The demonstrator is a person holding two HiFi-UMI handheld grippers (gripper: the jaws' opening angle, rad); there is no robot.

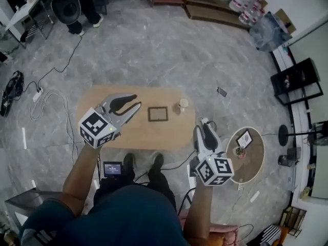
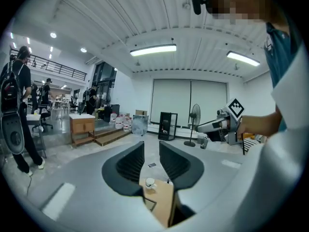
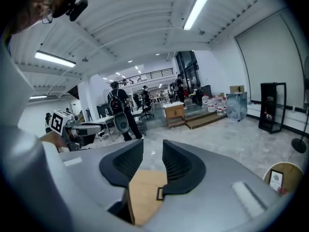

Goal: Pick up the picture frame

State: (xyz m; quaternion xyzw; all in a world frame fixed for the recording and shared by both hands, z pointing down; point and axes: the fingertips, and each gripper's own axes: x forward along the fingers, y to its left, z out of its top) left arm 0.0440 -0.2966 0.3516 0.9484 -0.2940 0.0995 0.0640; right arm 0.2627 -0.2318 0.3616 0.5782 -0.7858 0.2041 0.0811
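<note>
hovering over the table (image 1: 154, 135), the left gripper (image 1: 134, 101) and right gripper (image 1: 204, 128) are holding their jaws partly open and empty; the picture frame (image 1: 158, 114) is lying untouched between both jaw pairs.

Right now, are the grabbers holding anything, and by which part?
Nothing is held. The left gripper and the right gripper both have open, empty jaws, and the picture frame lies untouched on the table.

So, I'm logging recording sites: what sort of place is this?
Likely an open-plan office or lab hall: office chair, stacked water jugs, strip lights overhead, and a wooden table holding the picture frame.
</note>
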